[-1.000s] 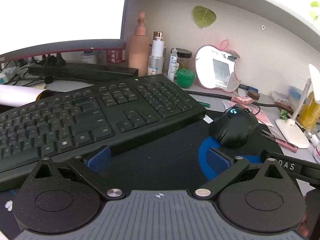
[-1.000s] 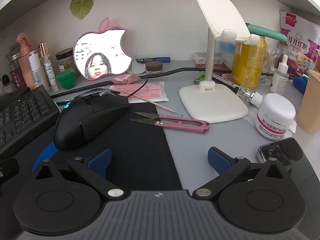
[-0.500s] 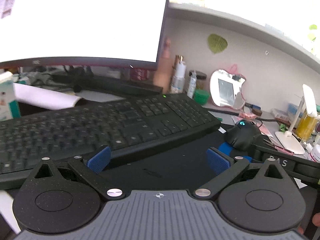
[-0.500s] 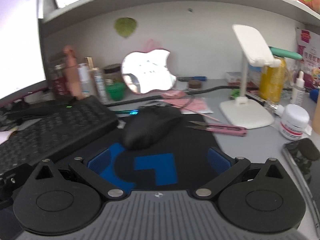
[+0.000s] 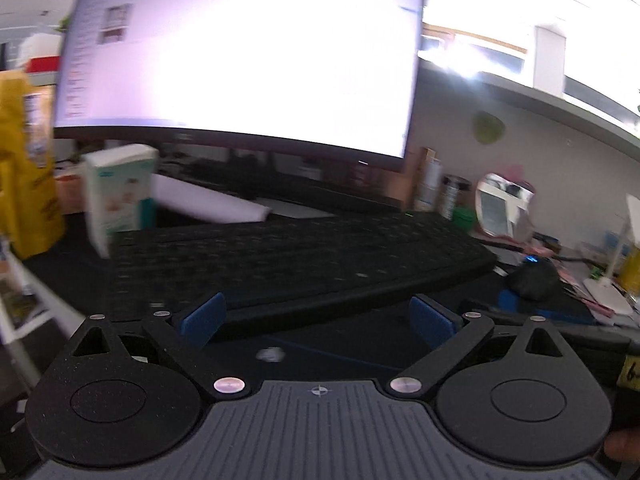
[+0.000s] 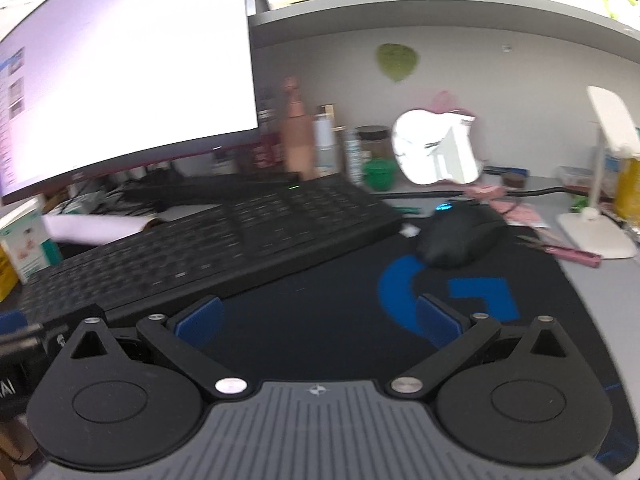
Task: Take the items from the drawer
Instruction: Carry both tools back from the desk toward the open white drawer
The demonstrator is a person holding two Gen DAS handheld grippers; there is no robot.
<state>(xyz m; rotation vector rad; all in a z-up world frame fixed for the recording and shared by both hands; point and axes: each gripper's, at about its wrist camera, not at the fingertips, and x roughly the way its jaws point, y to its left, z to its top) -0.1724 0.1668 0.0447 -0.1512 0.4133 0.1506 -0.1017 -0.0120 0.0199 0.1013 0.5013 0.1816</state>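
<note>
Both the left gripper (image 5: 318,318) and the right gripper (image 6: 316,318) hold their blue-padded jaws spread wide with nothing between them, above a black mouse mat (image 6: 340,320) with a blue logo. Beyond them lie a black keyboard (image 6: 208,240) and a black mouse (image 6: 460,236) on a grey desk (image 6: 600,276), under a glaring monitor (image 5: 240,52) and a wall shelf (image 6: 440,8). No drawer shows in either view, and motion blur smears the bottles (image 6: 316,144), the apple-shaped mirror (image 6: 436,148) and the small box (image 5: 116,196).

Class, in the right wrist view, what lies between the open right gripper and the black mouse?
Only bare mouse mat with its blue logo separates right gripper from mouse.
</note>
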